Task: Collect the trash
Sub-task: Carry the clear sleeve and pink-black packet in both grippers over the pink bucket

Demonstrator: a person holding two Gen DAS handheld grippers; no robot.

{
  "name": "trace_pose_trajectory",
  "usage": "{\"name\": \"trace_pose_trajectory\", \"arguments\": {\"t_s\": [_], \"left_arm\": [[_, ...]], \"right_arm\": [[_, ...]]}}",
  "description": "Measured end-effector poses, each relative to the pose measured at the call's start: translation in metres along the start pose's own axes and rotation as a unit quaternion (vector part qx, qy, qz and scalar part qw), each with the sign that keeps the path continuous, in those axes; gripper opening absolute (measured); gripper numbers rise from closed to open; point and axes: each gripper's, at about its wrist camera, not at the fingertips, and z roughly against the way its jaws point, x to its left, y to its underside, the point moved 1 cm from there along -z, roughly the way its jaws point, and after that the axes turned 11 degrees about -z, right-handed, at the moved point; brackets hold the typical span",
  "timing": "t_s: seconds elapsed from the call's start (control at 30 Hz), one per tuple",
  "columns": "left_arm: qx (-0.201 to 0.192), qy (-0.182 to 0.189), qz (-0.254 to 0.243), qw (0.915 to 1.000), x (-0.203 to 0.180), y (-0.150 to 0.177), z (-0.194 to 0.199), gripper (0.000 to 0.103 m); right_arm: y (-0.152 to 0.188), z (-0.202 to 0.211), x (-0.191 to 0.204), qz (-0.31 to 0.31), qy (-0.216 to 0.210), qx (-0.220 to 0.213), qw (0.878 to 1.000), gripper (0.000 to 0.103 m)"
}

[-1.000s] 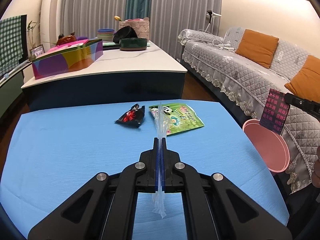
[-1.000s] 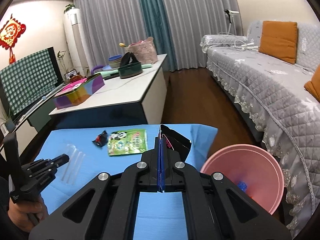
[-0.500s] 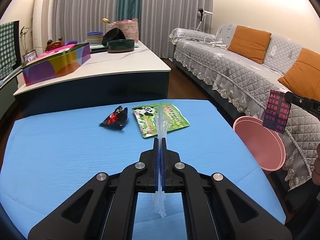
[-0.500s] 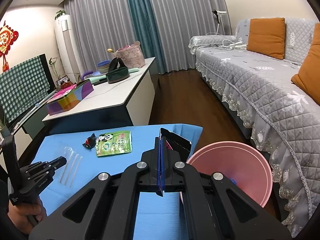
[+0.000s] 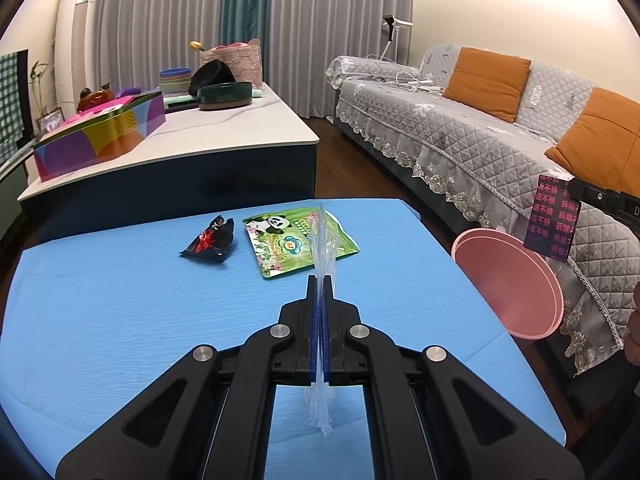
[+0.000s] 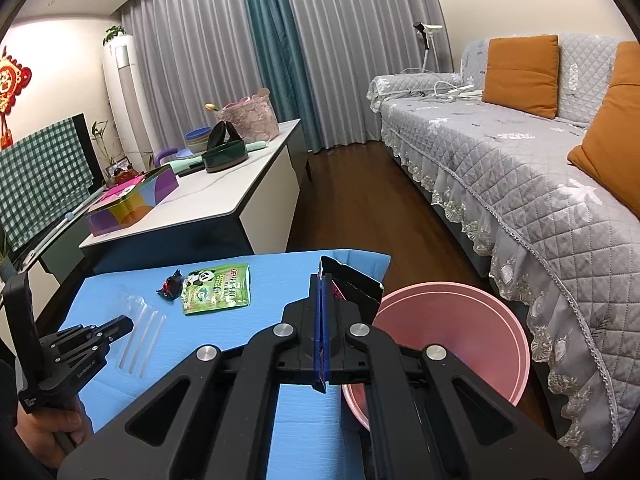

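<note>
The left gripper point(image 5: 320, 280) was clamped on a clear crinkled plastic wrapper point(image 5: 322, 240) above the blue-covered counter point(image 5: 120, 320). The right gripper point(image 6: 322, 280) pinched a black foil packet with pink lettering point(image 6: 352, 286) just beside the round pink plastic basin point(image 6: 460, 328). A green panda snack pouch point(image 5: 296, 242) and a small black-and-red wrapper point(image 5: 210, 238) lay side by side on the counter.

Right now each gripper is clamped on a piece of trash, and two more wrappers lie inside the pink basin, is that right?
Not quite. The green panda packet and the small black wrapper lie on the blue table, not in the pink basin; the left wrist view shows it. Both grippers are clamped on trash.
</note>
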Motion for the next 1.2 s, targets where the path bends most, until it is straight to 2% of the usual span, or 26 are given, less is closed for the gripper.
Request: {"name": "trace_pose_trajectory", "arguments": {"t_s": [0.53, 1.2], "left_arm": [[-0.011, 0.006, -0.009, 0.9999, -0.009, -0.006, 0.007, 0.001], [-0.025, 0.052, -0.021, 0.9981, -0.05, -0.036, 0.004, 0.001]], "right_arm": [[-0.008, 0.008, -0.009, -0.013, 0.004, -0.011, 1.0, 0.001], [-0.022, 0.022, -0.034, -0.037, 0.025, -0.033, 0.998, 0.001]]}}
